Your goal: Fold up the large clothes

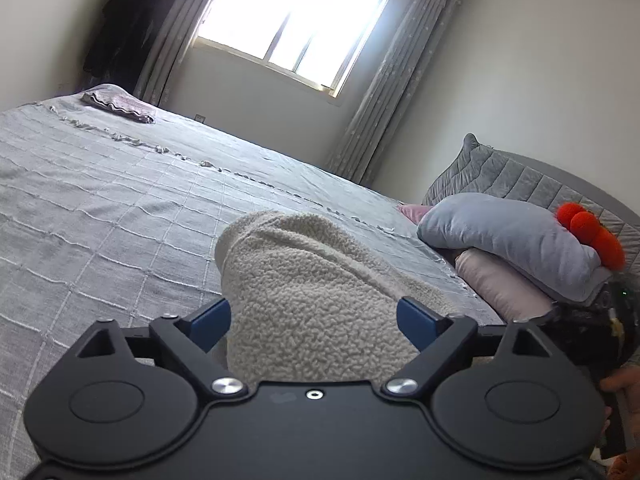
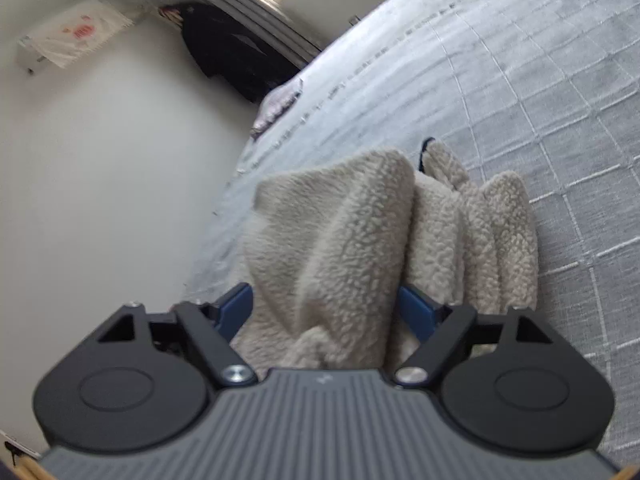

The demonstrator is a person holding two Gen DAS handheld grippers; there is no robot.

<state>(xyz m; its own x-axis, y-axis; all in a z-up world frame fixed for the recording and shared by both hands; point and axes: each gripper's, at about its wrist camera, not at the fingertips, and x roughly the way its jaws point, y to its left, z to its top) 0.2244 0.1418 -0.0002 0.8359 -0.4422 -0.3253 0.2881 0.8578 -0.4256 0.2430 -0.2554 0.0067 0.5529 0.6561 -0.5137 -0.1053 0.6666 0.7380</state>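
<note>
A cream fleece garment lies bunched on the grey bed cover. In the left wrist view it fills the gap between the blue pads of my left gripper, whose jaws stand wide around it. In the right wrist view the same fleece garment hangs in folds between the blue pads of my right gripper, also set wide around the thick cloth. I cannot tell whether either gripper is pinching the fleece or only surrounds it.
A folded mauve cloth lies at the bed's far corner. Grey and pink pillows with a red plush lie by the headboard. Dark clothes hang by the wall. A window with curtains is behind.
</note>
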